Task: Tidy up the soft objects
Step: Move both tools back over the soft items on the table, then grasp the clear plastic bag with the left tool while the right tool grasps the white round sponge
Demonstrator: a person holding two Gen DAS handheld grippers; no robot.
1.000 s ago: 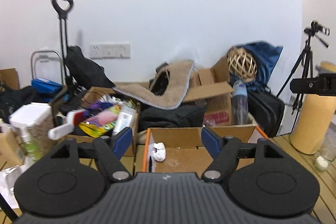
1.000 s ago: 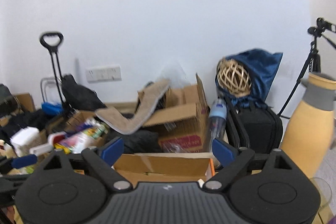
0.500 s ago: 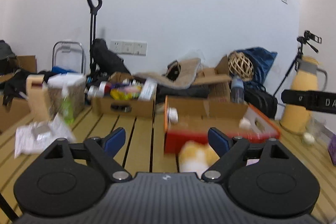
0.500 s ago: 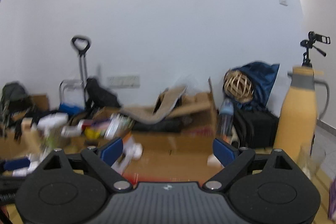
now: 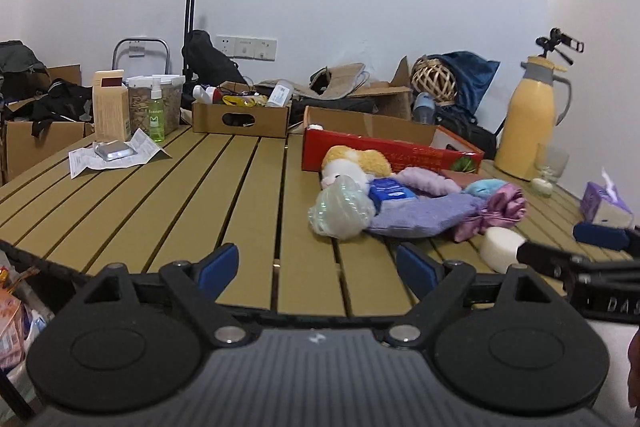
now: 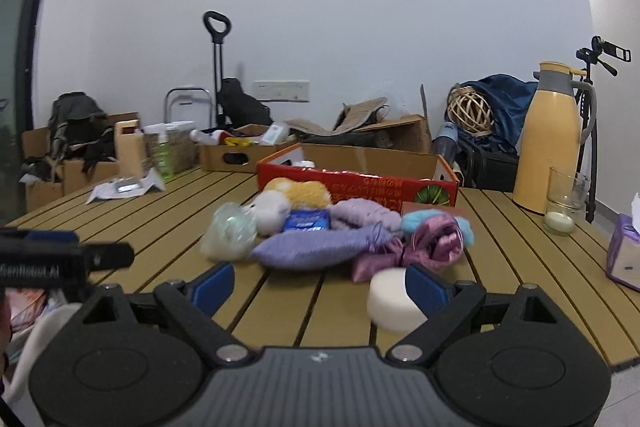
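A pile of soft things lies on the slatted wooden table in front of a red cardboard box: a yellow and white plush toy, a pale green mesh puff, a lilac cloth, a pink satin bundle, a blue packet and a white round sponge. My left gripper is open and empty at the table's near edge. My right gripper is open and empty, with the white sponge beside its right finger.
A yellow thermos, a glass candle jar and a purple tissue box stand at the right. Papers, a green bottle and a carton sit at the left. Cardboard boxes of clutter line the far edge.
Both grippers have pulled back and down from above the boxes to the table's near edge. The soft pile and table top have come into view. Both stay open.
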